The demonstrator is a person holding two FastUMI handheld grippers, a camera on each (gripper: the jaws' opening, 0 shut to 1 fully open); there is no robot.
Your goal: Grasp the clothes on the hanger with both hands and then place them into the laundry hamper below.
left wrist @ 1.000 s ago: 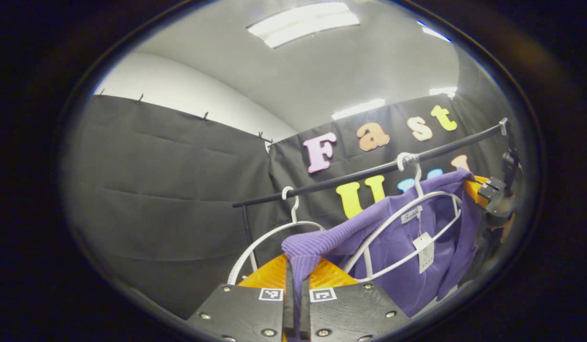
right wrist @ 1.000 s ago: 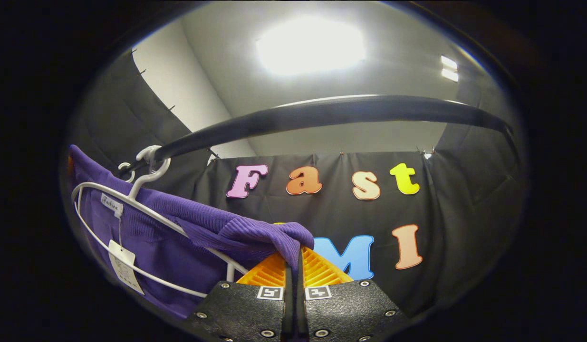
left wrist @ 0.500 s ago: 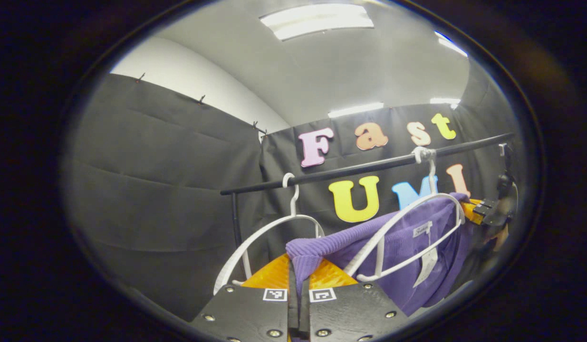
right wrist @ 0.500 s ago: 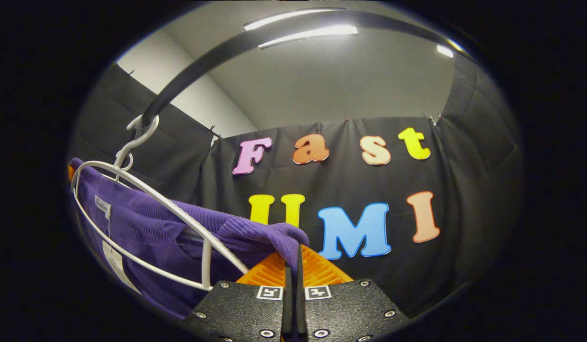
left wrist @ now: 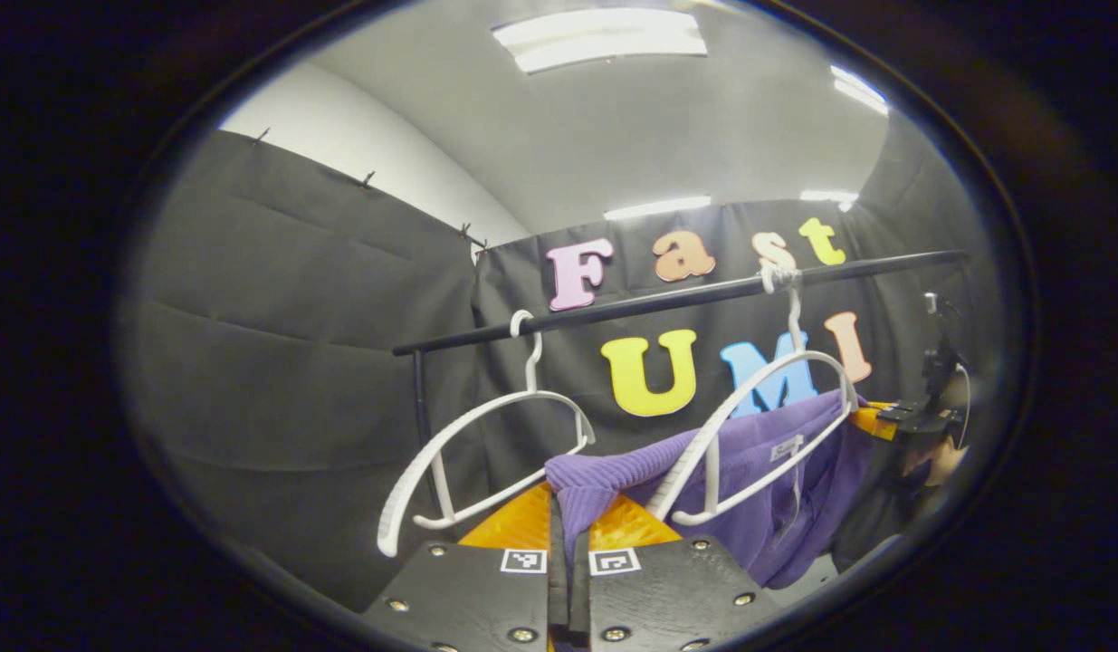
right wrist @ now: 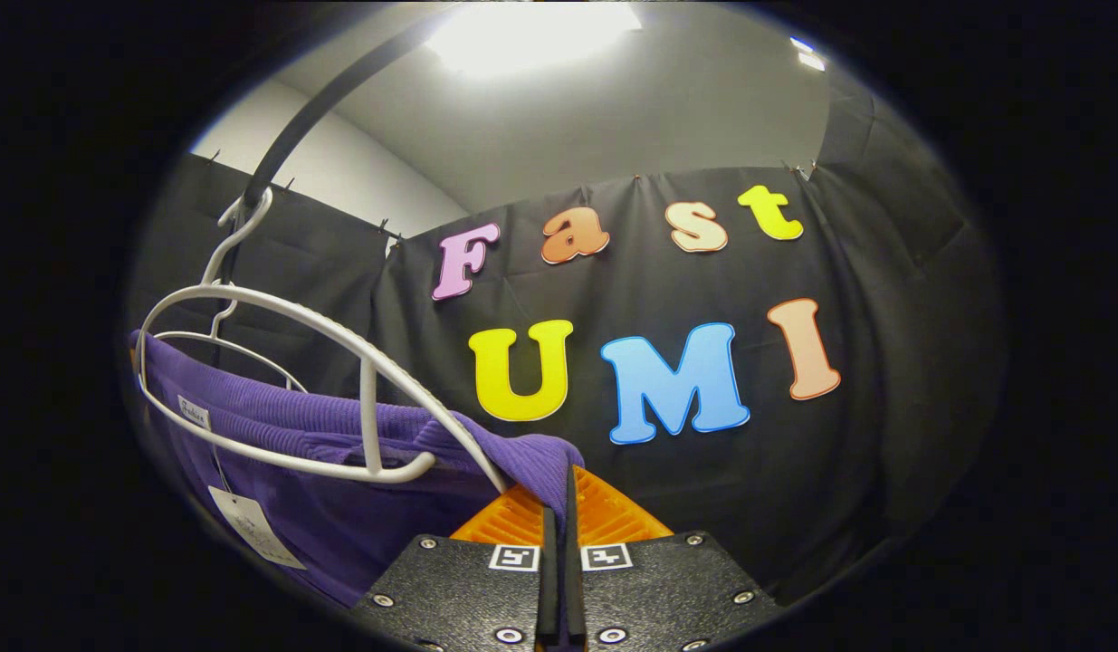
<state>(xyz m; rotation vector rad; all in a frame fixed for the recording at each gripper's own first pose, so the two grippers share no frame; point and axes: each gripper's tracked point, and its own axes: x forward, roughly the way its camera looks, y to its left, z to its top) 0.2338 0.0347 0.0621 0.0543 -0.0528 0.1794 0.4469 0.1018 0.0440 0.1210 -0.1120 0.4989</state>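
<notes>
Two white wire hangers (left wrist: pixel 486 453) hung on one black rail (left wrist: pixel 667 303). One purple ribbed knit garment (left wrist: pixel 758 471) sagged below the right hanger (left wrist: pixel 758 426), stretched between left gripper (left wrist: pixel 568 534) and right gripper (right wrist: pixel 559 516), each clamped on a fold.

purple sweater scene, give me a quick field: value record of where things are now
sweater: purple sweater, slung between both grippers, sagging below its hanger's arms
left gripper: shut on one end of the sweater
right gripper: shut on the other end
sweater's hanger: white, hooked on the rail
spare hanger: white, bare, on the same rail
</notes>
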